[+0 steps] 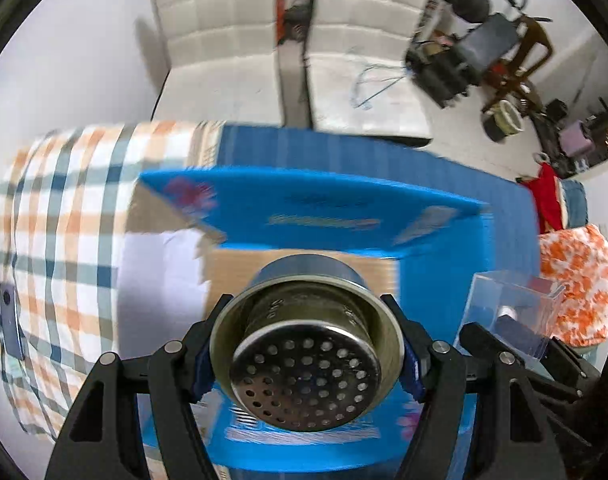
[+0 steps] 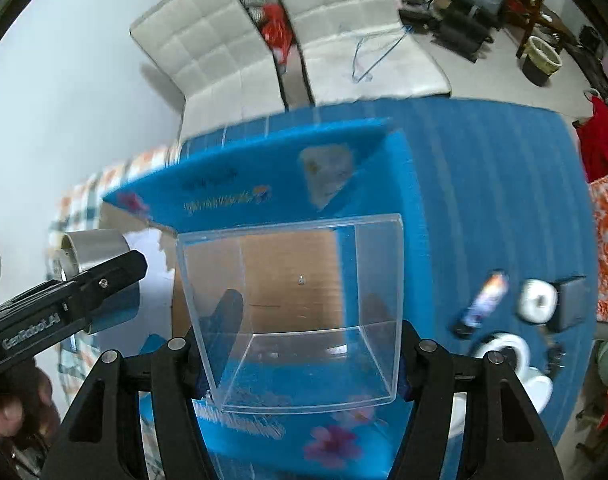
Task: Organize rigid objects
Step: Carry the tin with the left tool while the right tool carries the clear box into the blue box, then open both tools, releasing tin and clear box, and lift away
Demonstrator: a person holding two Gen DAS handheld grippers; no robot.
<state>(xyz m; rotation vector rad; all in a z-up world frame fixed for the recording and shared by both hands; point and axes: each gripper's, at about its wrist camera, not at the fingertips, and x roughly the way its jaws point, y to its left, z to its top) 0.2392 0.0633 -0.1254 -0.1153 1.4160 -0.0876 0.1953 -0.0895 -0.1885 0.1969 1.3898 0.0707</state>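
While both grippers pointed steeply downward, each carried its own load above the open blue carton [image 1: 304,208], whose brown cardboard floor showed past the held things. Left gripper [image 1: 307,364]: jaws closed on a perforated metal strainer cup [image 1: 304,360], pads bearing on its rim at 9 and 3 o'clock, the cup's axis running along the fingers so that the holed end faced the camera. Right gripper [image 2: 300,368]: jaws closed on a clear plastic box [image 2: 296,308], its walls pinched at 9 and 3 o'clock, the box extending forward toward 12 o'clock. In the right wrist view the cup and left gripper appeared at 9 o'clock, beside the clear box and over the carton's left edge; in the left wrist view the clear box lay at 3 o'clock, over the right edge. The carton's floor lay straight ahead of both grippers, toward 12 o'clock, with its raised rear flap beyond. Judged from this, both loads stood about equally near the carton, and a descent would suffice to set them in. Small loose items [image 2: 535,300] lay on the blue cloth [image 2: 483,180] at 3 o'clock of the right gripper.
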